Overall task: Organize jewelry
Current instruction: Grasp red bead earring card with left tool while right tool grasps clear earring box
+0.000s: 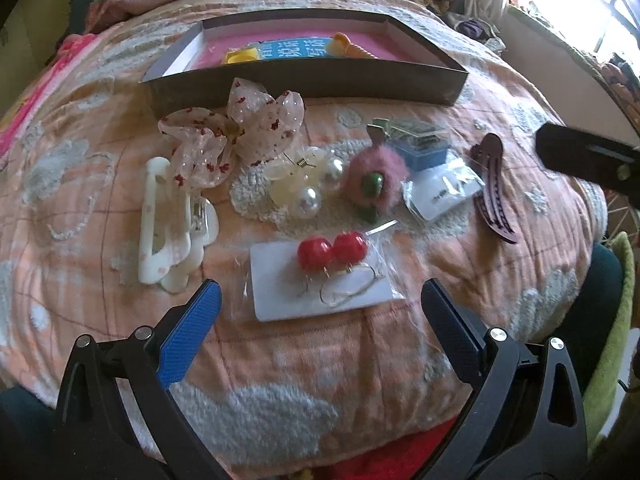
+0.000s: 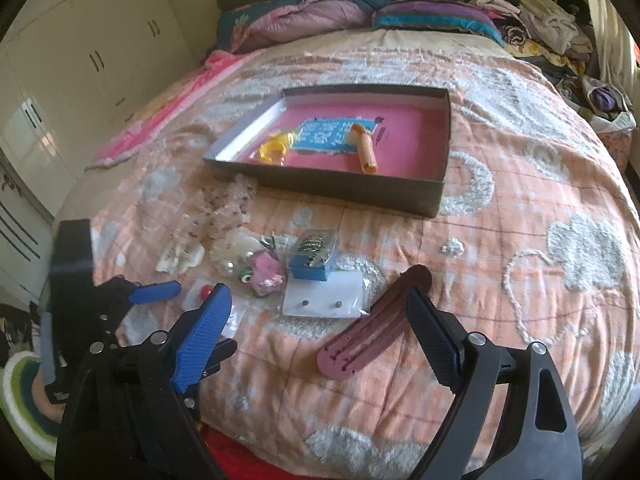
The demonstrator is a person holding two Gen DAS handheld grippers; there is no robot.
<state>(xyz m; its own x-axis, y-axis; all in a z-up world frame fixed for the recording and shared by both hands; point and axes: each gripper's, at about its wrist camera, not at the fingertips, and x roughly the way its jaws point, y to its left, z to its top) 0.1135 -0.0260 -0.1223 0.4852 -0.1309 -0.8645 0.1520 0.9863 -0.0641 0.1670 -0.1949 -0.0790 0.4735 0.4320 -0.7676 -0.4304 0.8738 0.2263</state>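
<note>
Evidently both tongs hung over the bed's peach quilt (image 2: 500, 200), each spread wide and holding nothing. The left tongs (image 1: 320, 304) had the bagged card of red ball earrings (image 1: 332, 268) lying directly ahead of them, just beyond the fingertips and between the lines of the two fingers; the card's long edge ran across the opening rather than along it. The right tongs (image 2: 320, 312) framed the dark mauve hair clip (image 2: 372, 328), whose long axis slanted from low near the middle of the gap up toward the black finger, its far end reaching just past that fingertip. The clip lay flat on the quilt, and I could not tell whether that finger touched it.

Behind them the rest of the jewelry sat clustered: a sheer bow (image 1: 236, 136), a white claw clip (image 1: 168, 220), pearl pieces (image 1: 304, 184), a pink fuzzy clip (image 1: 372, 176), a small blue box (image 1: 420, 148) and a card of stud earrings (image 2: 324, 298). The shallow dark tray with its pink floor (image 2: 436, 196) stood further up the bed, well apart from the cluster, with a yellow item and an orange one already inside.

The left was nearer the earrings, the right nearer the clip. The clip's slant probably called for a slight wrist turn before closing.
</note>
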